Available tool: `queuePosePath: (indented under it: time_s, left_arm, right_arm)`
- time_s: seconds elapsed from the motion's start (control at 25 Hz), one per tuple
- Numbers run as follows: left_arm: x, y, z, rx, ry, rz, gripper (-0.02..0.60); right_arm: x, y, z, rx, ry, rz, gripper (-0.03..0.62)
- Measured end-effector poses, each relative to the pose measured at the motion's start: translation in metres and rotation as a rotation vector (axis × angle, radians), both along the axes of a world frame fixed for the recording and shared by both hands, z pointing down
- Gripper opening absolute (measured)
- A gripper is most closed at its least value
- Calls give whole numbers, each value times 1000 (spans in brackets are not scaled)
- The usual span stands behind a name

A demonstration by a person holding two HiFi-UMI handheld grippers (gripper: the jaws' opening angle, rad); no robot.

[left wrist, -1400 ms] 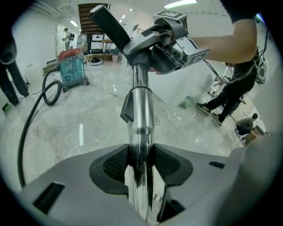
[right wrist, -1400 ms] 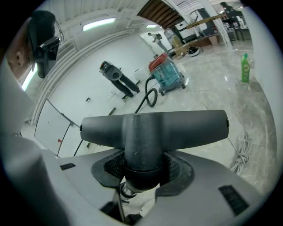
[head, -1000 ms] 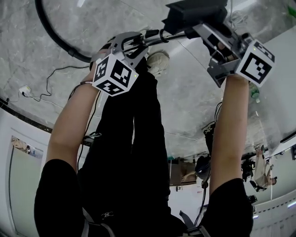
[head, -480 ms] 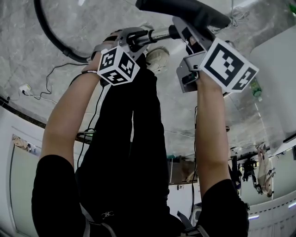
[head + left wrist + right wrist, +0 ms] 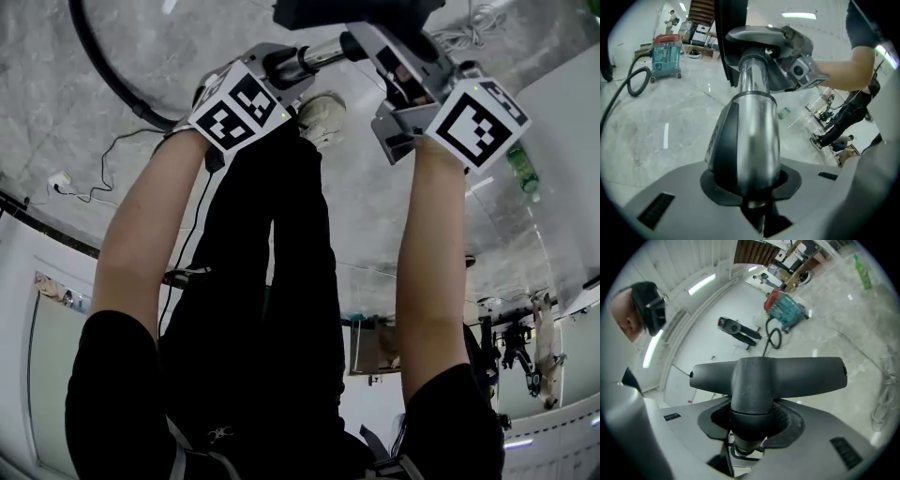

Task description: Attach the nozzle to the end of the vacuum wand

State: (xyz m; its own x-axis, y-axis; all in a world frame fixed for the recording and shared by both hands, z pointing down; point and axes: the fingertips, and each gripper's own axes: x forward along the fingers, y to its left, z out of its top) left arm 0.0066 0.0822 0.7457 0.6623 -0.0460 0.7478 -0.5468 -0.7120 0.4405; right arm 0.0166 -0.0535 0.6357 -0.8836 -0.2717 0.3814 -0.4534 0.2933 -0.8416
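The left hand-held gripper (image 5: 277,67), wide open a moment ago, is closing round the wand (image 5: 752,136) while the right hand-held gripper (image 5: 375,42) clamps the nozzle (image 5: 768,376) at its tip, so the push-on looks imminent.

Our right gripper (image 5: 751,426) has its grey jaws clamped on the neck of the dark grey nozzle (image 5: 768,373), dark pads pressing either side. The nozzle's wide head lies level across the middle of our view. Beyond it, on the pale floor, stand a teal vacuum canister (image 5: 786,310) with a looping black hose (image 5: 774,339) and, just beside them, a black machine (image 5: 738,330) lying flat. A green bottle (image 5: 861,266) stands at upper right. At far left is a person in a black headset (image 5: 650,305).
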Motion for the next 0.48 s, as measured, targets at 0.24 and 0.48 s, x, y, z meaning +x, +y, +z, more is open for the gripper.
queuePosePath:
  time_s: [0.24,0.48]
  left_arm:
    - [8,4,11,8,-49,-4,112]
    - [16,8,-17,-58,102,92,106]
  right_arm:
    - [25,2,28,-201,394,269,170]
    - [-4,10,-15,53,-40,-14,166]
